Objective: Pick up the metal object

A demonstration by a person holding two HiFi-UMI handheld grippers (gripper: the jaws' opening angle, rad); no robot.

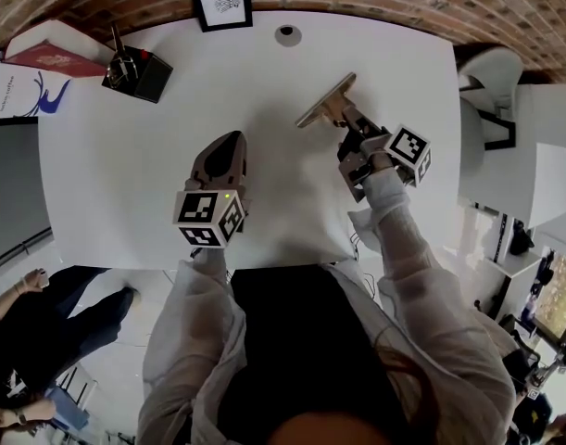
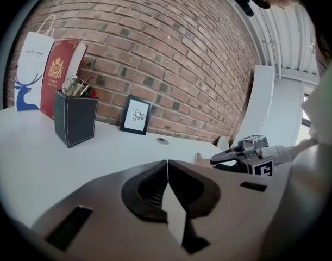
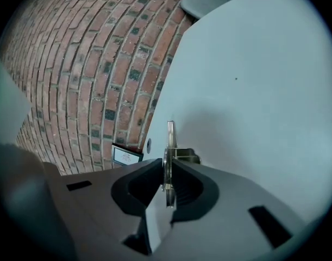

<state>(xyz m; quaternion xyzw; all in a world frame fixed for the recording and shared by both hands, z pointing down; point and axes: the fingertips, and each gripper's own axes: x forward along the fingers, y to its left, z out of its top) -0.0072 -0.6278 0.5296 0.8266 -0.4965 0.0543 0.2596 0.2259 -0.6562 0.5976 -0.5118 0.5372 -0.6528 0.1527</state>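
Observation:
The metal object (image 1: 324, 100) is a flat, brass-coloured plate at the table's middle right. My right gripper (image 1: 345, 116) is shut on its near end. In the right gripper view the plate (image 3: 169, 137) stands edge-on between the two dark pads (image 3: 182, 185), which press on both faces, and it sticks out past the right gripper (image 3: 167, 170). I cannot tell whether it rests on the table. My left gripper (image 1: 229, 145) hovers over the table's middle, left of the plate. The left gripper (image 2: 167, 170) is shut and holds nothing.
A white table (image 1: 125, 184) stands against a brick wall. At the back are a black pen holder (image 1: 139, 70), a framed picture (image 1: 221, 0), a red box (image 1: 51, 56) and a cable grommet (image 1: 287, 35). A white chair (image 1: 491, 72) is at the right; a bystander's legs (image 1: 51, 313) are at lower left.

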